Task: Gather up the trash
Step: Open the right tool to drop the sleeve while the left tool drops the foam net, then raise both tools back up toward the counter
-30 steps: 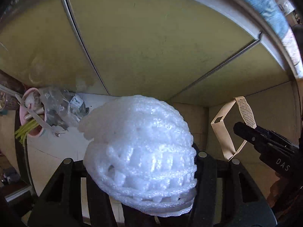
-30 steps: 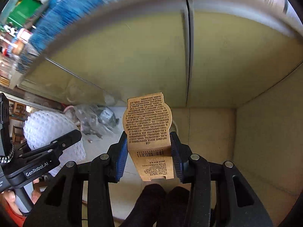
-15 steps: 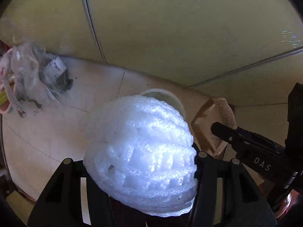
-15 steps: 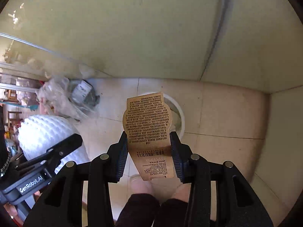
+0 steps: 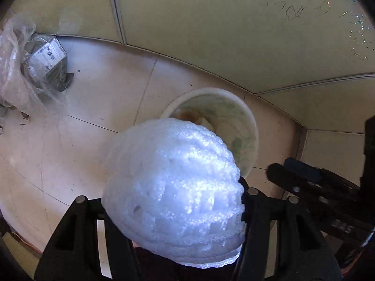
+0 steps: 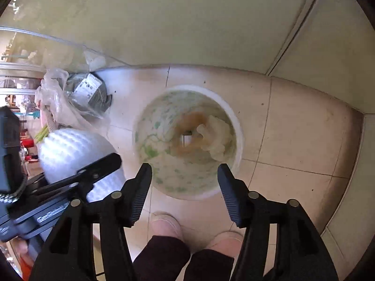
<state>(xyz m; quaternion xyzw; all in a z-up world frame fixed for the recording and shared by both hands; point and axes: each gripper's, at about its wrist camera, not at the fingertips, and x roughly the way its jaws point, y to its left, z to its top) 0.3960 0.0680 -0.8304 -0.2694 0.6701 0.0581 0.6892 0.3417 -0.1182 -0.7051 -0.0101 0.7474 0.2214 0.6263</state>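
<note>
A white foam fruit net [image 5: 168,164] fills my left gripper [image 5: 173,194], whose jaws are starting to open while their pads still touch the net. It hangs just left of a white bucket [image 5: 254,126] on the tiled floor. My right gripper [image 6: 184,171] hovers over the near rim of the bucket [image 6: 236,121]; its jaws are opening with nothing between them. A brown paper label [image 6: 189,131], blurred, lies looped inside the bucket beside a crumpled white scrap [image 6: 218,138]. In the right wrist view the foam net [image 6: 70,149] shows at the left.
A clear plastic bag with a grey labelled parcel [image 5: 42,58] lies on the floor to the left, by the pale green wall panels [image 5: 211,35]. The person's two pink shoes [image 6: 166,224] stand just in front of the bucket. A wall corner closes the right side.
Both grippers have dropped towards the floor and the bucket has come close. The right gripper has opened and the brown label has left it for the bucket. The foam net stays in the left.
</note>
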